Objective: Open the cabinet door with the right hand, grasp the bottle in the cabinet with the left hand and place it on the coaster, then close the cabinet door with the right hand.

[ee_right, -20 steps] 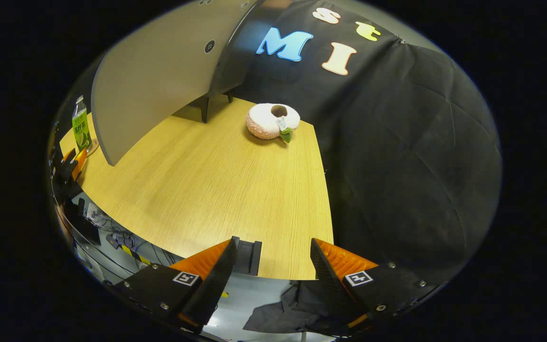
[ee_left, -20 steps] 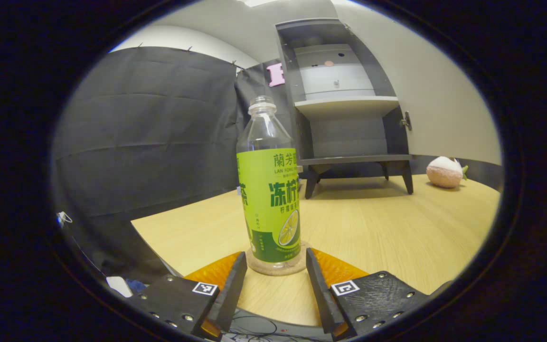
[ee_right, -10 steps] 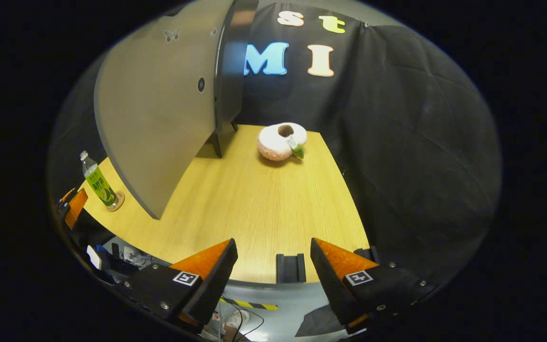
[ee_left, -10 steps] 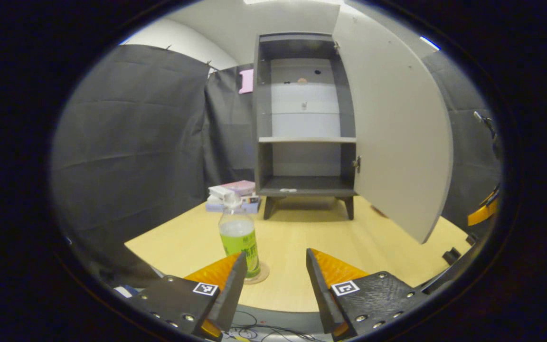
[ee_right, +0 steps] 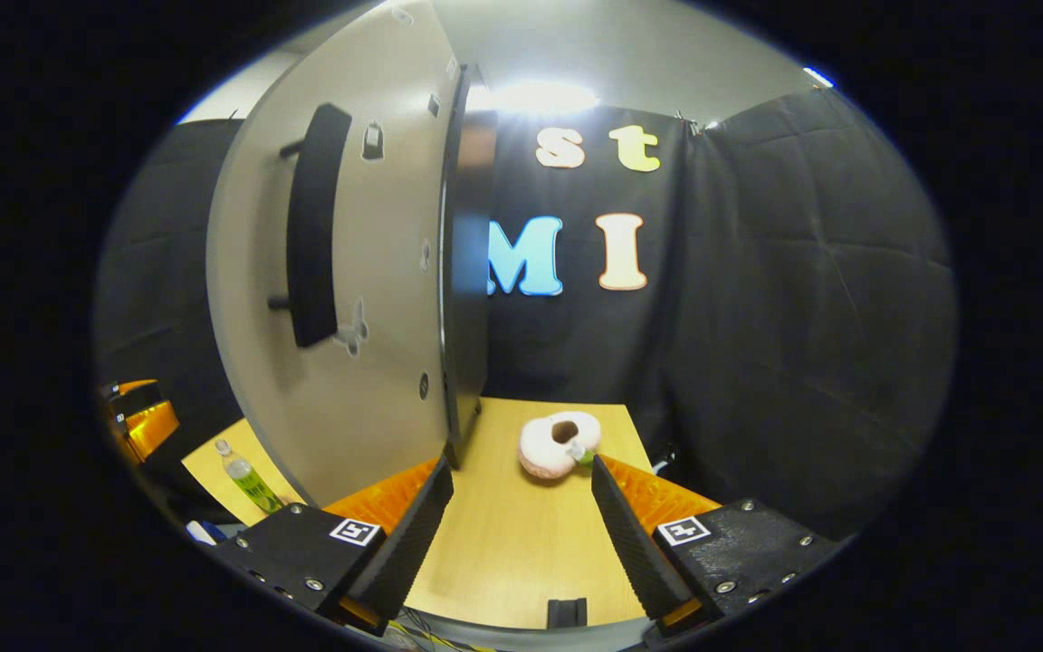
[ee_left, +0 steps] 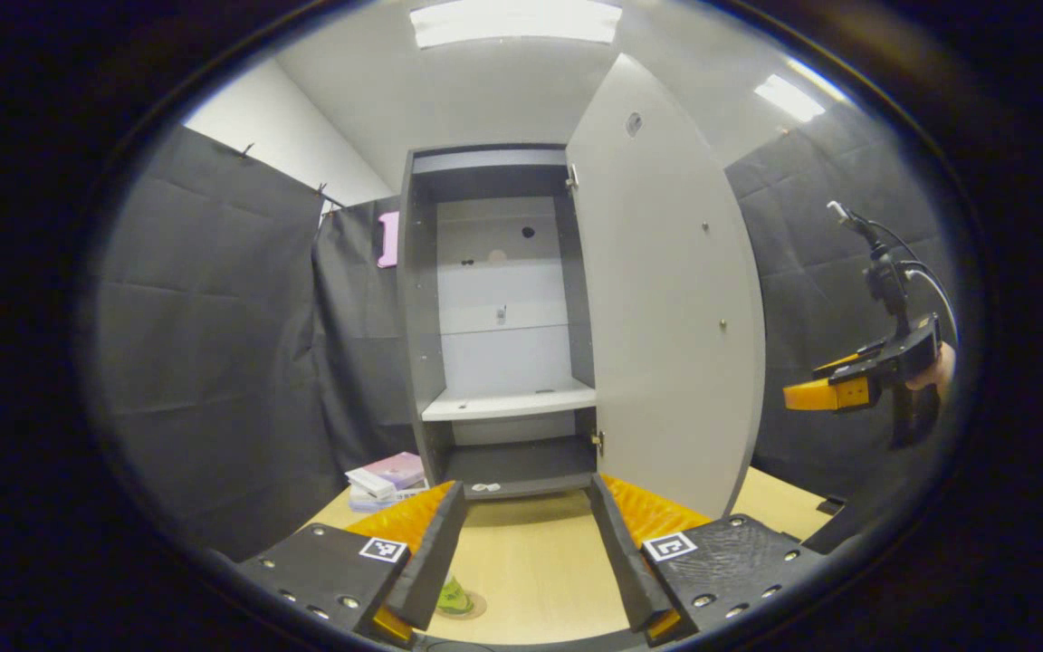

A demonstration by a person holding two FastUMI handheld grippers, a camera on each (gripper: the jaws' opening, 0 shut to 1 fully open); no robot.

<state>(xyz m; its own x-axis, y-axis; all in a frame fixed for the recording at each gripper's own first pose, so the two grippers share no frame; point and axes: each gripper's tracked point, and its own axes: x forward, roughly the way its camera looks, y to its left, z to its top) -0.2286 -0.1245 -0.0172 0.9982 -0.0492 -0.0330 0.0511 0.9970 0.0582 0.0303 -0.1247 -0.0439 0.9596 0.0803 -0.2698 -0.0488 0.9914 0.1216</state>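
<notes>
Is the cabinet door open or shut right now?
Open: the cabinet door stands swung out, baring the shelf inside.

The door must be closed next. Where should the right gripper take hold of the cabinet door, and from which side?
Probably the dark upright handle on the door's outer face. It stands off the panel on two posts, so the open right gripper can come at that face and close across the bar.

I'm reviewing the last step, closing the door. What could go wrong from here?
The tall light grey cabinet door stands wide open, and the right gripper is open and off its black bar handle; a push on the panel edge could slip. The clear bottle with a green label stands near the door's lower corner, so the door might clip it. The pink plush toy lies near the gripper's path.
</notes>
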